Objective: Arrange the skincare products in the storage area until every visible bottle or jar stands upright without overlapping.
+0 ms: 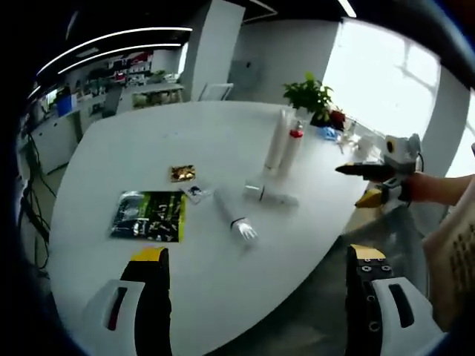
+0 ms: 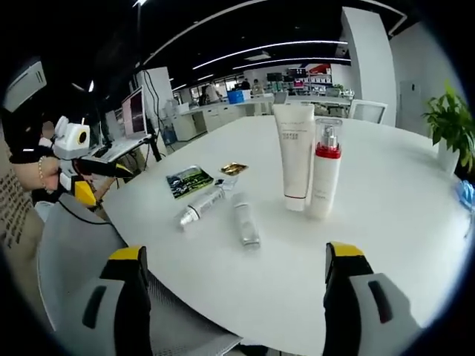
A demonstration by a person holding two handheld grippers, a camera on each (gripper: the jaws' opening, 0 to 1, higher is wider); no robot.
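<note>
Tubes point(image 2: 200, 205) and point(image 2: 246, 220) lie flat on the table point(image 2: 386, 222) ahead of my right gripper point(image 2: 234, 297), the nearer, jaws spread empty; left gripper point(image 1: 260, 297) likewise spread.

I stand in an open-plan office: a big white meeting surface point(image 1: 185, 141), monitors point(image 2: 136, 111) on desks at ten o'clock, ceiling light strips point(image 2: 271, 49), a potted plant point(image 1: 309, 95) by bright windows.

A white tube point(image 2: 295, 156) and red-collared pump bottle point(image 2: 324, 178) stand upright; two tubes point(image 2: 200, 206) point(image 2: 246, 221) lie flat nearby.
</note>
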